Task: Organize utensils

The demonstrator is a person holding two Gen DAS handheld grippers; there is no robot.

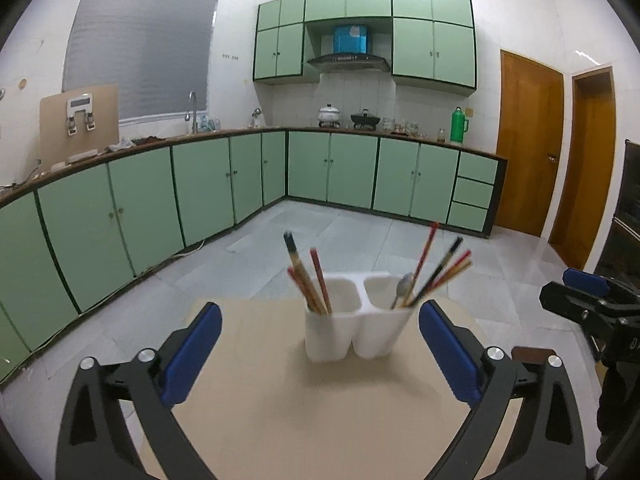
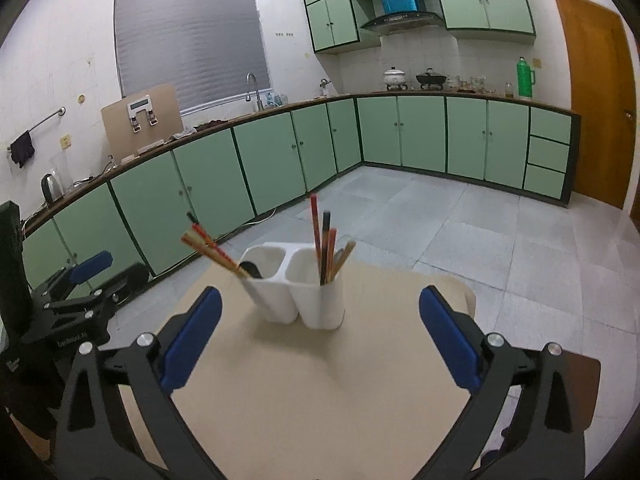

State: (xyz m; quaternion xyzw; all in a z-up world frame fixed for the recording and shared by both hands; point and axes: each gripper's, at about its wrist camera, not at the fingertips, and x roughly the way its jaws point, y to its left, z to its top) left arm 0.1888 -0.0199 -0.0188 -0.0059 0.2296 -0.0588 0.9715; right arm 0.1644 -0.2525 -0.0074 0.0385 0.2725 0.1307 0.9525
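The left gripper [image 1: 320, 344] stands wide open over a tan table [image 1: 280, 412], its blue pads [image 1: 192, 354] apart with nothing between them. Just beyond, near the table's far edge, a white holder [image 1: 352, 332] with two compartments stands upright. Chopsticks [image 1: 316, 280] lean in its left compartment; more chopsticks [image 1: 440, 268] and a spoon [image 1: 404, 288] lean in the right one. At the right edge the right gripper [image 1: 576, 300] shows, well apart from the holder. Green cabinets [image 1: 200, 184] line the far walls.
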